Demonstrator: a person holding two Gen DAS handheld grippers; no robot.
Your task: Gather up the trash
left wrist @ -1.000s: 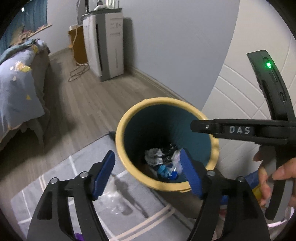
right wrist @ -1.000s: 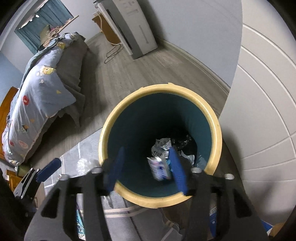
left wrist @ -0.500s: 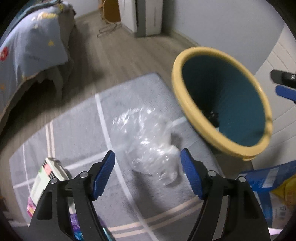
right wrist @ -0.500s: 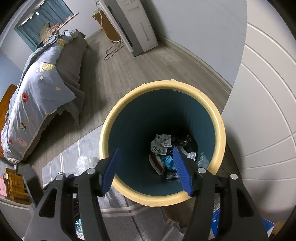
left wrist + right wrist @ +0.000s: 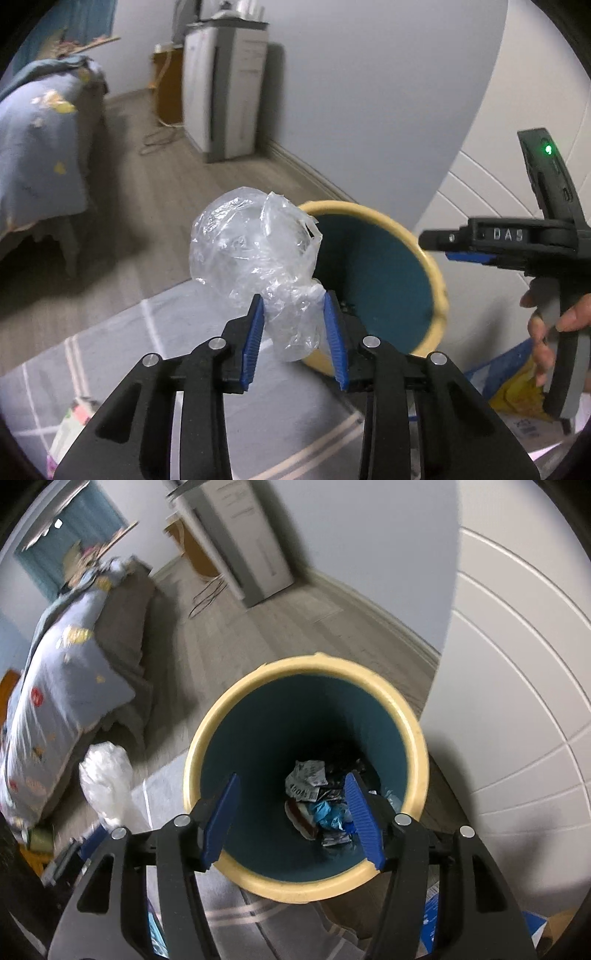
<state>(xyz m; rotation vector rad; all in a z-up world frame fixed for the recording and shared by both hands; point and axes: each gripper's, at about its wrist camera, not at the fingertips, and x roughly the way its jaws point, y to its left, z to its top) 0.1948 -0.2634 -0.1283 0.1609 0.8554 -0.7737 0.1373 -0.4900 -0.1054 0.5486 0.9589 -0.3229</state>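
1. Left gripper [image 5: 293,321]: angled downward, jaws just closed, pinching the clear plastic bag [image 5: 255,254] beside the bin [image 5: 436,280].
2. Right gripper [image 5: 291,812]: jaws apart, empty, pointing down into the bin.

right gripper [image 5: 291,812] agape over bin [image 5: 413,734]; trash [image 5: 319,805] inside

floor: grey-brown wood planks [image 5: 192,192], grey rug with pale stripes [image 5: 177,332] | walls: pale grey wall [image 5: 369,92], white panelled door [image 5: 517,701] | furniture: bed with blue patterned quilt [image 5: 66,686], white cabinet [image 5: 225,88], wooden side table [image 5: 168,85] | window: teal curtain [image 5: 70,539]
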